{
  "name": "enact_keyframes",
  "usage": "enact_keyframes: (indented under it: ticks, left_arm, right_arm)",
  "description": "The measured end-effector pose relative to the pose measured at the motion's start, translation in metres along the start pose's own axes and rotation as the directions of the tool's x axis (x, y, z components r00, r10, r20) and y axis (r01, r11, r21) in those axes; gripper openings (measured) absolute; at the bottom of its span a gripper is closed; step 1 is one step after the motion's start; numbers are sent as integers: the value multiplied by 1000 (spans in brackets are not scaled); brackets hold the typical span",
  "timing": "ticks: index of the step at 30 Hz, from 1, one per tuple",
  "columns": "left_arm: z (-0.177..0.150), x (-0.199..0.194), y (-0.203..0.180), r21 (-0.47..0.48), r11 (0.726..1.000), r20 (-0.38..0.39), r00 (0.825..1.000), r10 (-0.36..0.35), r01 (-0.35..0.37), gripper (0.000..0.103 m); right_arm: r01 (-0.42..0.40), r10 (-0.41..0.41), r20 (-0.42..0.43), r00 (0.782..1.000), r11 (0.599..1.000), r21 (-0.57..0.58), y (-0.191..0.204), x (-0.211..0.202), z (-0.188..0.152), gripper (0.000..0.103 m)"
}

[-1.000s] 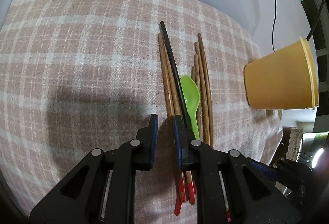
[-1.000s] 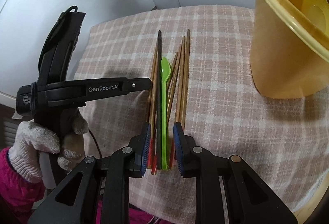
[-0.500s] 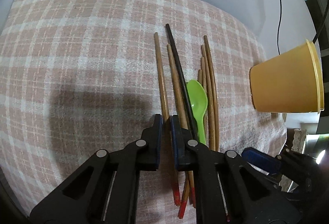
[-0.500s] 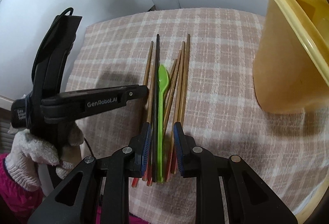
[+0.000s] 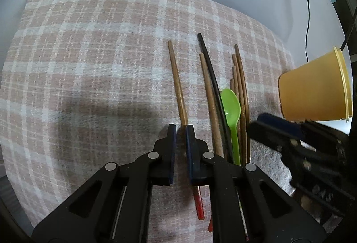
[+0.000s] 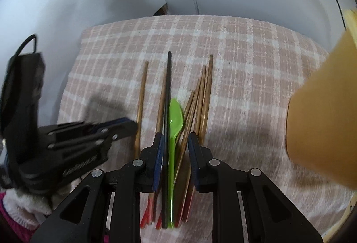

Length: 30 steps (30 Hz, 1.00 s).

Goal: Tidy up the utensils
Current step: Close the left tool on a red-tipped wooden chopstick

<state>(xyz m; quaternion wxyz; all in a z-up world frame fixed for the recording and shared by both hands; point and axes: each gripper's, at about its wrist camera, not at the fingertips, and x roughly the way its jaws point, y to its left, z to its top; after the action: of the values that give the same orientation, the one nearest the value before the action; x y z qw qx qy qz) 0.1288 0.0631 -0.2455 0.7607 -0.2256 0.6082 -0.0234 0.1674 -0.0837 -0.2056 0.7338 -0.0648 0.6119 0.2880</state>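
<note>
You had both grippers tilted steeply down over the checked cloth (image 5: 89, 64). Your left gripper (image 5: 180, 131) was pinched on one wooden chopstick (image 5: 177, 82), drawn apart from the bundle. Your right gripper (image 6: 175, 140), half open, straddled the green spoon (image 6: 175, 118) and black chopstick (image 6: 168, 86); grip uncertain. The yellow cup (image 5: 312, 91) stood near the cloth's right edge; open cloth lay left.
</note>
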Motion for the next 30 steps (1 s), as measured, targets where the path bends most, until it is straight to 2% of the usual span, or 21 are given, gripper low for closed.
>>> enact_keyframes:
  ticks: [13,23,27,29,30]
  left_arm:
    - [16,-27,49,-60,995,9,997,-76,76,8]
    - [34,-38,65,-46,998,10,999,-46,46,8]
    - [42,-39,58,-40,999,13,999,-31,32,8]
    - [35,-41,58,-36,999,14,1000,-27,27,8]
    - [38,-39,53,-34,999,13,1000,-25,25,8]
  right_arm:
    - [-14,14,-26,1000,1000,-4,-3,21,24,20]
    - [-22,19,-55,998,999,-46,5,37,30,11]
    - [-33,30,-68,997,999,-44,5,42,30,9]
    - [-39,35,-74,997,998,-42,4,42,30,9]
    - [-40,37,-77,996,998,-43,4,42,31,6]
